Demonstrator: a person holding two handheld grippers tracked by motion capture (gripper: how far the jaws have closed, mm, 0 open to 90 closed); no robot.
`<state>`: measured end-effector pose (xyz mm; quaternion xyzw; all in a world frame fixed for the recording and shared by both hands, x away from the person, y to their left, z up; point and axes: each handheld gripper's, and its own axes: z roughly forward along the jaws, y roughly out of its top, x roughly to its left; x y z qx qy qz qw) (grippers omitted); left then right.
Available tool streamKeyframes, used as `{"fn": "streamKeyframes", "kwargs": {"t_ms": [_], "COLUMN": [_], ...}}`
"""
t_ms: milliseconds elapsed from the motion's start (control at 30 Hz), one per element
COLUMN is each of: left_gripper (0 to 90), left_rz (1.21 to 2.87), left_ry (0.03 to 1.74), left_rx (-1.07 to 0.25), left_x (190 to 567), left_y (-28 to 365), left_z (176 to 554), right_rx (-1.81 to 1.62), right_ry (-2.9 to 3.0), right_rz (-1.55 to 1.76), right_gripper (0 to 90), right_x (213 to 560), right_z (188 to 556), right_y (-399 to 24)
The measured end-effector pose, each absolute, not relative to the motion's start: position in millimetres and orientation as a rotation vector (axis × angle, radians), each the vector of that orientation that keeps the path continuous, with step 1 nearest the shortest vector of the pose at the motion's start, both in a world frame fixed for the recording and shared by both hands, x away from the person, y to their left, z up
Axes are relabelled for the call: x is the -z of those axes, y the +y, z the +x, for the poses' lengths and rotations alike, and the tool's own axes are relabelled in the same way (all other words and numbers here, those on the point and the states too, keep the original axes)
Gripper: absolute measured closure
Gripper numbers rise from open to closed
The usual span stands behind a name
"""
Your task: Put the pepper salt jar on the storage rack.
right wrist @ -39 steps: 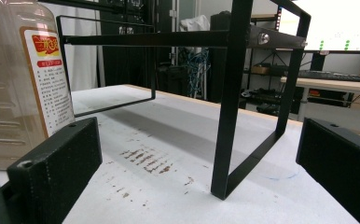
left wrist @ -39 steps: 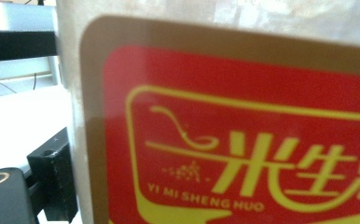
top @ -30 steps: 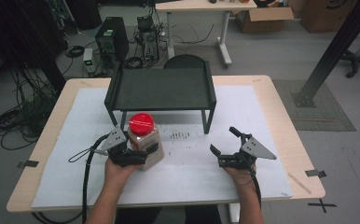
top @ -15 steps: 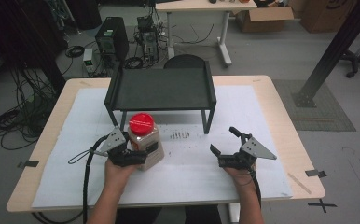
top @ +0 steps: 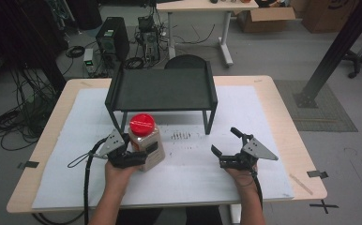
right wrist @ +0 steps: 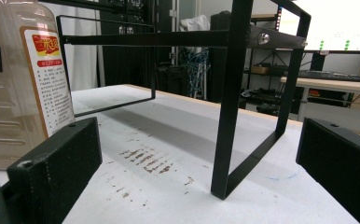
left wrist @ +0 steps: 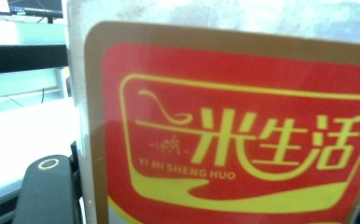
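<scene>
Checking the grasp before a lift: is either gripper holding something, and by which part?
The left gripper, its jaws just closing, grips the jar low on its labelled body. The right gripper is open and holds nothing.

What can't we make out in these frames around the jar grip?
- Left gripper pads: in the high view the jar and the hand cover them; jaws have just been closing on it.
- Jar lid and base: cut off by the edges in the left gripper view.
- Small print on the side label: too small in the right gripper view.
- Rack top: seen edge-on there.
</scene>
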<state>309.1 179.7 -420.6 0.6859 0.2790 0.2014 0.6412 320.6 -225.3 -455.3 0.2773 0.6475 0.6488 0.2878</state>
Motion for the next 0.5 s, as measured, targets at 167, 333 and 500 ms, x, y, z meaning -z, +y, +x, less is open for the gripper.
{"fn": "streamKeyframes", "kwargs": {"t_ms": [167, 333, 500], "left_gripper": [24.4, 25.2, 25.4], "left_rz": [1.583, 1.610, 1.613], "left_ry": [0.615, 0.599, 0.598], "left_rx": [-0.476, -0.468, -0.472], "left_x": [419.8, 417.8, 417.4], "left_y": [180.5, 181.4, 181.3], "left_z": [308.5, 309.2, 309.1], "right_rx": [-1.734, -1.734, -1.734], "right_ry": [1.728, 1.728, 1.728], "right_rz": [0.740, 0.741, 0.740], "right_gripper": [0.0, 0.0, 0.0], "right_x": [455.4, 455.4, 455.4], "right_z": [320.5, 320.5, 320.5], "right_y": [-225.4, -225.4, -225.3]}}
